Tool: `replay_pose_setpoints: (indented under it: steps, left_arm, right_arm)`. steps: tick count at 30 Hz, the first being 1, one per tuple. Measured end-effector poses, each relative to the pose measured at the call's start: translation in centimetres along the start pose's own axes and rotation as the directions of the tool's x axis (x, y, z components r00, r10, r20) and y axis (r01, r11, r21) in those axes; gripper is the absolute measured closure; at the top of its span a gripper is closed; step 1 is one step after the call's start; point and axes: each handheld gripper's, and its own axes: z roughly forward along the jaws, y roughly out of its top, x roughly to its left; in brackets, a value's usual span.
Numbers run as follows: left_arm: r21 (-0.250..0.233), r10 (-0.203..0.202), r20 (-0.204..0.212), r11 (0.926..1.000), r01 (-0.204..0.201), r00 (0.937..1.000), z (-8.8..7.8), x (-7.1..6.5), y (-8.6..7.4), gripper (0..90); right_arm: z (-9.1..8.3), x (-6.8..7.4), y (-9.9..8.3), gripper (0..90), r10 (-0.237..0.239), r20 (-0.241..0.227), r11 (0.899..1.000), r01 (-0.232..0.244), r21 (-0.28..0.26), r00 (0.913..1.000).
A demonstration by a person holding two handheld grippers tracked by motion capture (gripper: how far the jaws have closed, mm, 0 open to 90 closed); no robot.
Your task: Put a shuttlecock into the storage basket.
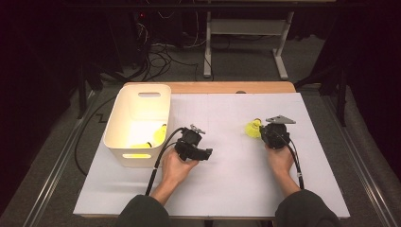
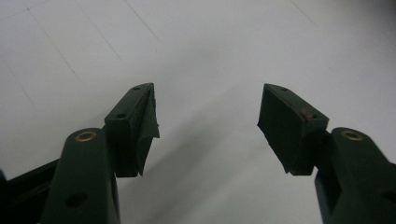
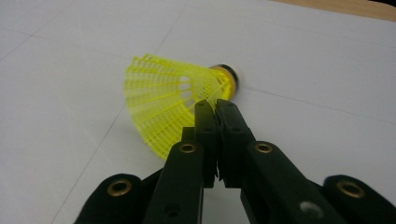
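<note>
Jaws of the right gripper (image 3: 215, 106) stand pressed together on the edge of the yellow shuttlecock's (image 3: 175, 100) mesh skirt, the thin plastic pinched between the pads; jaws of the left gripper (image 2: 208, 122) stand wide apart over bare counter, with nothing between them.

Location: the shuttlecock (image 1: 254, 128) lies on the white-covered counter (image 1: 227, 179) at its right side, just ahead of the right gripper (image 1: 267, 131); its cork nose with a dark band points away from the jaws, and the flared skirt faces them. The left gripper (image 1: 201, 152) is held near the white plastic bin (image 1: 124, 124), which holds at least two more yellow shuttlecocks (image 1: 160, 134).

Handling, as judged:
- Weight — very light; it should lift with little force.
- Skirt — an open, springy plastic lattice; it gives under pressure, so a hard squeeze may deform or crease it, and it could slip or pivot out of a light pinch.
- Nose — the firm, rounded part; stiffer, but smooth and small, thus prone to rolling out of flat pads.
- Best hold — across the skirt wall near the narrow end, where the ribs gather and are stiffest; the present pinch sits on the skirt's rim side, adequate for so light an object, though the piece may swing when lifted.
</note>
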Motion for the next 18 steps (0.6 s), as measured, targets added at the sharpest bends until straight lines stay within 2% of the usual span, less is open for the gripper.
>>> replay_pose_setpoints:
  steps: [6, 13, 18]
  left_arm:
    - [0.005, 0.000, -0.002, 1.0000, 0.000, 1.0000, 0.0, 0.1, 0.0, 38.0]
    - [0.003, 0.002, 0.003, 1.0000, -0.002, 1.0000, -0.2, 0.2, 0.1, 38.0]
    - [0.002, 0.004, 0.000, 1.0000, -0.004, 1.0000, -0.2, 0.2, 0.1, 38.1]
  right_arm:
    - [-0.3, -0.2, -0.1, 90.0, -0.011, -0.019, 1.000, 0.011, -0.011, 0.9997]
    - [-1.1, 0.7, 0.0, 90.0, -0.054, -0.066, 0.998, 0.052, -0.039, 0.9963]
    - [-1.5, 1.1, -0.3, 90.0, -0.061, -0.098, 0.997, 0.056, -0.049, 0.9934]
